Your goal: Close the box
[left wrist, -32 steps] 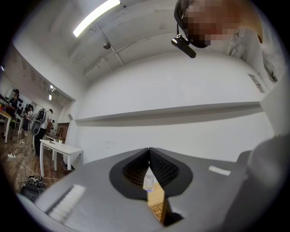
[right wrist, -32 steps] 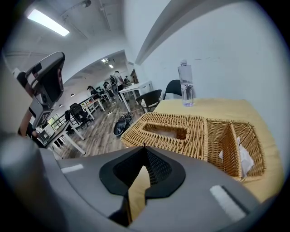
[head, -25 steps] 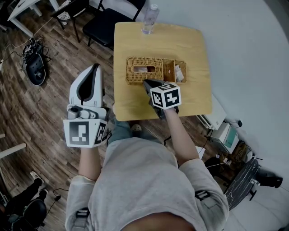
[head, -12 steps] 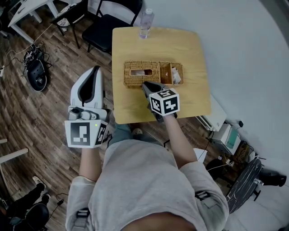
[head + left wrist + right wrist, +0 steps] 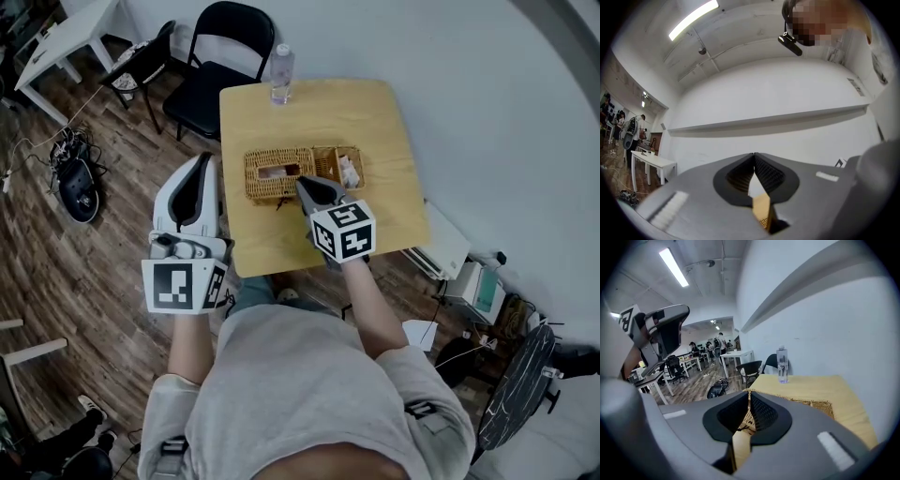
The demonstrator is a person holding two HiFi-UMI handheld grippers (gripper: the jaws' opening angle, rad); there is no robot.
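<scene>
Comparing this moment with the second before, I find the right gripper (image 5: 301, 182) keeping its station at the front edge of the wicker box (image 5: 272, 174), which sits mid-table (image 5: 375, 112). Only my viewpoint has shifted, so the table lies lower in the head view. The gripper's jaws meet at the tips, with wicker showing behind them. A thin dark cord (image 5: 278, 202) now shows at the box's front edge; whether the jaws pinch it I cannot tell. The lid lies flat, as before, and the open compartment (image 5: 341, 169) beside it is unchanged. The left gripper (image 5: 201, 159) remains off the table, jaws together and empty. My judgement: closing is essentially done, with fastening possibly outstanding.
</scene>
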